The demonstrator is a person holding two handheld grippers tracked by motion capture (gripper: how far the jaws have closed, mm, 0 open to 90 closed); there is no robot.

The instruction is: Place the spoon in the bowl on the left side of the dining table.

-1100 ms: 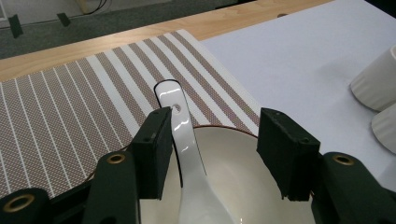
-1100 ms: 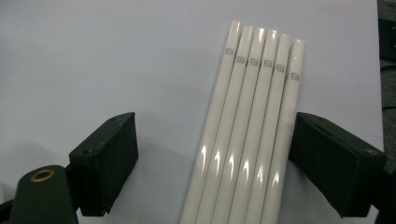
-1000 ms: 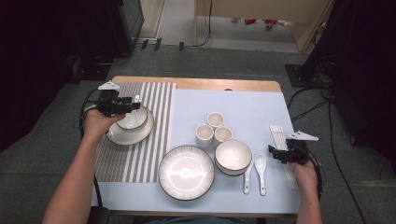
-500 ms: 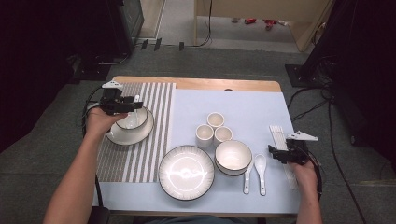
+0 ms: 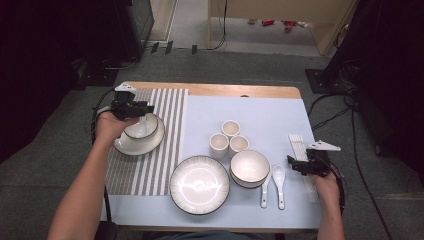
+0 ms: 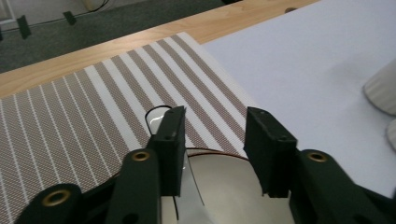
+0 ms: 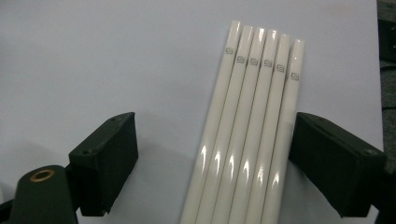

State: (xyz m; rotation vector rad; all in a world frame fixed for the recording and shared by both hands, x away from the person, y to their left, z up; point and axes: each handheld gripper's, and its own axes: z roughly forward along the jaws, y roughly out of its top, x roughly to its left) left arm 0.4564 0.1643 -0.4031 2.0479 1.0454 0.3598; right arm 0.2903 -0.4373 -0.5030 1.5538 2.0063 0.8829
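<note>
On the striped placemat (image 5: 150, 165) at the left, a small white bowl (image 5: 142, 127) sits in a white plate (image 5: 131, 146). My left gripper (image 5: 142, 110) hovers at the bowl's far rim. In the left gripper view its jaws (image 6: 215, 112) have just been closing; the brown-edged bowl rim (image 6: 224, 186) lies between them, close to the left jaw, and no pad presses on it. At the table's right edge my right gripper (image 5: 299, 164) stands open. Its jaws (image 7: 212, 123) straddle several white chopsticks (image 7: 252, 116) lying side by side without touching them.
On the pale blue mat (image 5: 260, 115) stand three small cups (image 5: 230, 128), a large plate (image 5: 199, 184), a second bowl (image 5: 249, 167) and two white spoons (image 5: 279, 180). A cup's side (image 6: 383, 88) shows at the right of the left gripper view.
The left gripper has edged slightly along the small bowl's far rim. The right hand and gripper have kept still.
</note>
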